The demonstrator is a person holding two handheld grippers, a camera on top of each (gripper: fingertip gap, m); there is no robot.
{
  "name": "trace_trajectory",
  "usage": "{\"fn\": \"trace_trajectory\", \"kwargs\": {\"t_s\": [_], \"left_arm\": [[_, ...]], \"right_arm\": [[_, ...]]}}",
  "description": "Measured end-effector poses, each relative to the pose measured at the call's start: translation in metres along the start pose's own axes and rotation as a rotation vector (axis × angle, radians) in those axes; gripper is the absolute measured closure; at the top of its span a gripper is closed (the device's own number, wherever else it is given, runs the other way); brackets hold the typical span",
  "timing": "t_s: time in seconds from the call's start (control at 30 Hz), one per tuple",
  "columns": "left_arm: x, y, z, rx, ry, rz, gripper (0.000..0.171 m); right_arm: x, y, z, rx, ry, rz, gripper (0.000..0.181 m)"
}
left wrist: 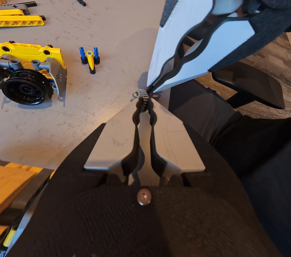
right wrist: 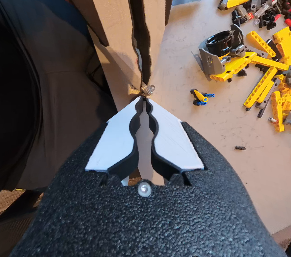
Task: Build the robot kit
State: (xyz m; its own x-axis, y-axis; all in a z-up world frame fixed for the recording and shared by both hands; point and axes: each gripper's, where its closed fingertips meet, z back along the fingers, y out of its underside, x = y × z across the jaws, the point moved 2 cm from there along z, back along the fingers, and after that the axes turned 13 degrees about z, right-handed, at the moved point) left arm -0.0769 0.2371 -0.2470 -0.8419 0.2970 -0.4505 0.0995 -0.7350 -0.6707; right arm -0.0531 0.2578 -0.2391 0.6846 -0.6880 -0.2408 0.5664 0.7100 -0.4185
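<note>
We see the left gripper [left wrist: 143,104] with its jaws clenched on a small grey gear [left wrist: 144,101], held just above the table [left wrist: 110,28] near its edge. The right gripper [right wrist: 144,99] meets the gear from the opposite side, its jaws pinched on a thin black pin [right wrist: 144,97] at the gear's hub. Left of the gear in the left wrist view stand two blue pins with a yellow piece [left wrist: 90,58]; farther left sits a yellow-grey assembly with a black wheel [left wrist: 23,87].
</note>
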Motion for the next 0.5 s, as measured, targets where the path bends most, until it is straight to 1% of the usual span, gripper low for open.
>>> {"fn": "trace_trajectory", "kwargs": {"t_s": [0.2, 0.37, 0.5], "left_arm": [[-0.0003, 0.0, -0.0002, 0.0, -0.001, -0.002, 0.165], [0.0001, -0.0005, -0.0002, -0.003, -0.009, -0.004, 0.165], [0.0007, -0.0007, 0.0003, -0.003, -0.015, -0.001, 0.165]], "right_arm": [[-0.0002, 0.0016, -0.0002, -0.028, -0.037, -0.046, 0.179], [-0.002, 0.0028, -0.0012, -0.04, -0.116, -0.112, 0.179], [-0.0029, 0.0012, -0.0019, -0.032, -0.116, -0.095, 0.179]]}}
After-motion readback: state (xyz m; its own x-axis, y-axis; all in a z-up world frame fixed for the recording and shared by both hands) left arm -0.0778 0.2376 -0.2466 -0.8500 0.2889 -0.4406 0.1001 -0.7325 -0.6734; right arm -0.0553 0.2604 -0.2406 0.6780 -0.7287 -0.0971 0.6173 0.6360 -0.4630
